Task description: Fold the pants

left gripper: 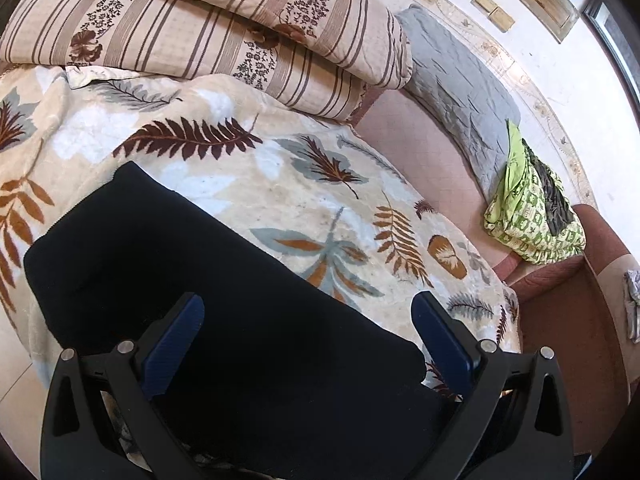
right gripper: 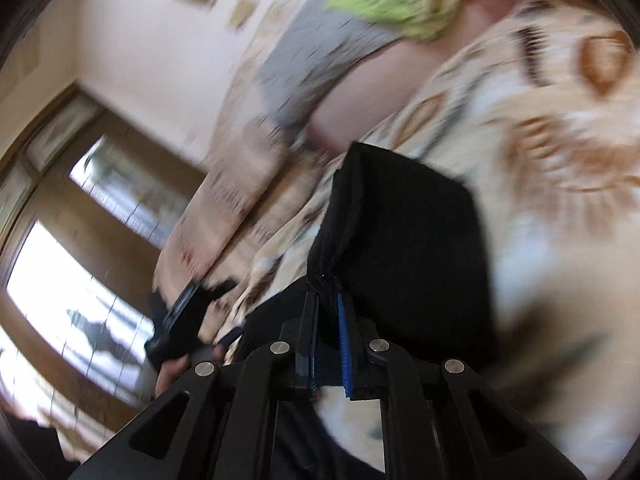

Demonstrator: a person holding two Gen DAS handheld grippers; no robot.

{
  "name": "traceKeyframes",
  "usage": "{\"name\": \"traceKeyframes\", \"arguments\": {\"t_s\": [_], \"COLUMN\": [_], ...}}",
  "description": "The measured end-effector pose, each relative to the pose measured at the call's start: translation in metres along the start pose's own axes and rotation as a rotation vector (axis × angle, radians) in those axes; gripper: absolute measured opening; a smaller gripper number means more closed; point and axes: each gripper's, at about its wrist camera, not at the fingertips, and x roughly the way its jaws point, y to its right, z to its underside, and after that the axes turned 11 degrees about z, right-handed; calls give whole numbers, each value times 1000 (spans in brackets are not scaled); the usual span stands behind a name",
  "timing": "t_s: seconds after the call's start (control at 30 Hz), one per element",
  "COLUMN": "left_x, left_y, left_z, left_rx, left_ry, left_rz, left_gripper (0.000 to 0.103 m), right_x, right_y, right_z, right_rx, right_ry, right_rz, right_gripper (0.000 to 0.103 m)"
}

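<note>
The black pants lie on a leaf-patterned blanket on the bed. My left gripper is open, its blue-padded fingers spread wide just above the near part of the pants, holding nothing. In the blurred right wrist view, my right gripper is shut on a bunched edge of the pants and holds that part lifted over the blanket. The left gripper shows dimly at the lower left of that view.
A striped folded quilt lies at the head of the bed. A grey pillow and a green patterned cloth rest along the wall side. A brown floor lies beside the bed. A window shows behind.
</note>
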Motion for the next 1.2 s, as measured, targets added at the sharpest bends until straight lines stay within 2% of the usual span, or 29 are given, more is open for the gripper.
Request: {"name": "traceKeyframes", "arguments": {"t_s": [0.1,0.2,0.33,0.47,0.57,0.6,0.67,0.73,0.77,0.8,0.83,0.87,0.9,0.93,0.97,1.03,1.07,1.13,1.17,1.2], "left_x": [0,0,1,4,6,7,9,10,12,15,24,32,44,59,75,98,97,96,97,98], "left_y": [-5,-6,-5,3,13,19,32,50,59,69,81,87,94,97,95,80,74,70,70,72], "left_z": [-1,-1,0,2,4,6,9,13,16,19,24,28,34,42,51,64,63,61,62,63], "left_rx": [-24,-27,-15,16,64,98,156,222,247,263,263,252,234,212,187,136,106,73,78,90], "left_ry": [-5,-5,-8,-15,-34,-46,-85,-126,-143,-169,-224,-271,-330,-381,-427,-479,-446,-442,-441,-443], "left_rz": [11,14,17,8,29,50,132,198,237,286,353,388,409,392,335,202,168,170,174,172], "left_gripper": [103,103,103,103,103,103,103,103,103,103,103,103,103,96,88,43,38,36,36,36], "right_x": [31,60,93,117,114,109,93,59,44,25,16,11,7,7,7,14,19,33,51,60], "right_y": [-31,-55,-68,-69,-67,-69,-70,-70,-71,-68,-66,-62,-53,-46,-41,-44,-47,-49,-42,-35], "right_z": [5,16,35,46,50,50,46,42,39,34,31,27,21,16,12,9,10,16,23,27], "right_rx": [-77,-156,-245,-320,-339,-338,-333,-362,-390,-440,-468,-492,-503,-488,-477,-509,-525,-551,-555,-545], "right_ry": [-46,-115,-192,-216,-195,-203,-203,-159,-126,-63,-30,-11,-19,-30,-41,-49,-67,-132,-218,-248], "right_rz": [-75,-94,-1,102,78,43,2,-23,6,106,196,291,363,379,386,391,369,343,393,418], "right_gripper": [8,8,8,9,22,25,25,25,28,33,33,33,28,26,24,21,20,18,15,15]}}
